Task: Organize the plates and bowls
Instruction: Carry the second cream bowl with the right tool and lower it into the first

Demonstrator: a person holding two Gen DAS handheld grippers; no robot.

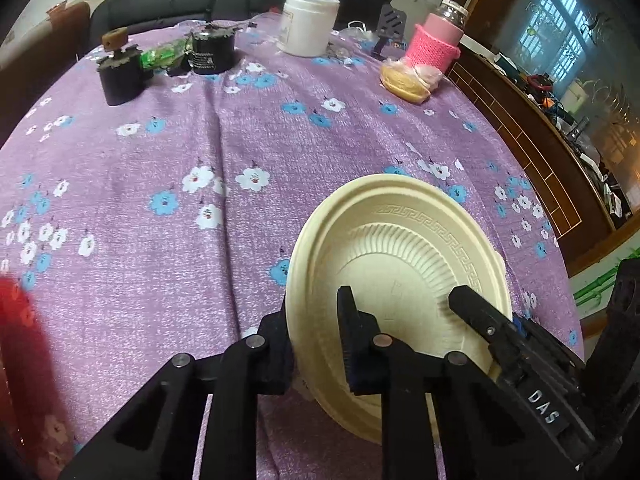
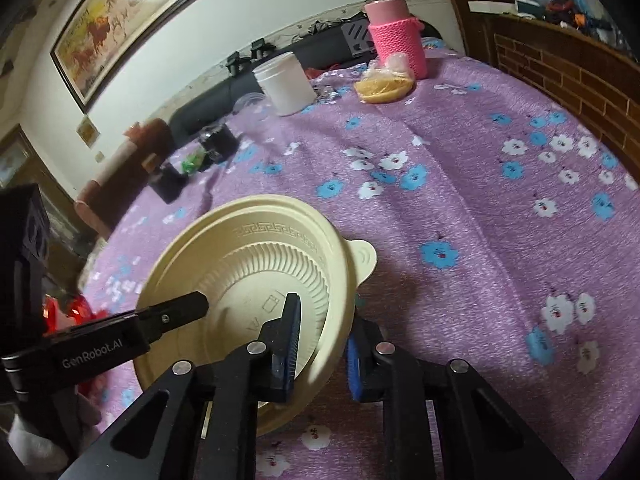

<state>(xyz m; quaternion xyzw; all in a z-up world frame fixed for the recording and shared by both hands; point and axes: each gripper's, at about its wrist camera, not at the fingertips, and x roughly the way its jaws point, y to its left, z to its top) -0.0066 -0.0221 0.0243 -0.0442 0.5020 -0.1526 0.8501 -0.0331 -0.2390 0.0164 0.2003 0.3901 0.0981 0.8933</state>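
Cream disposable plate, embossed rim, ribbed well, apparently atop a tabbed bowl at the near edge of the purple floral tablecloth: looks light, thin, flexible, slippery; left gripper and right gripper each straddle its near rim, jaws parted, contact unclear; best held at the rim.

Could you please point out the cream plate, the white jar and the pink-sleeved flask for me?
cream plate (image 1: 400, 256): left wrist view, on its ribbed inner wall.
white jar (image 1: 308, 24): left wrist view, on its side.
pink-sleeved flask (image 2: 396, 44): right wrist view, on its knitted sleeve.
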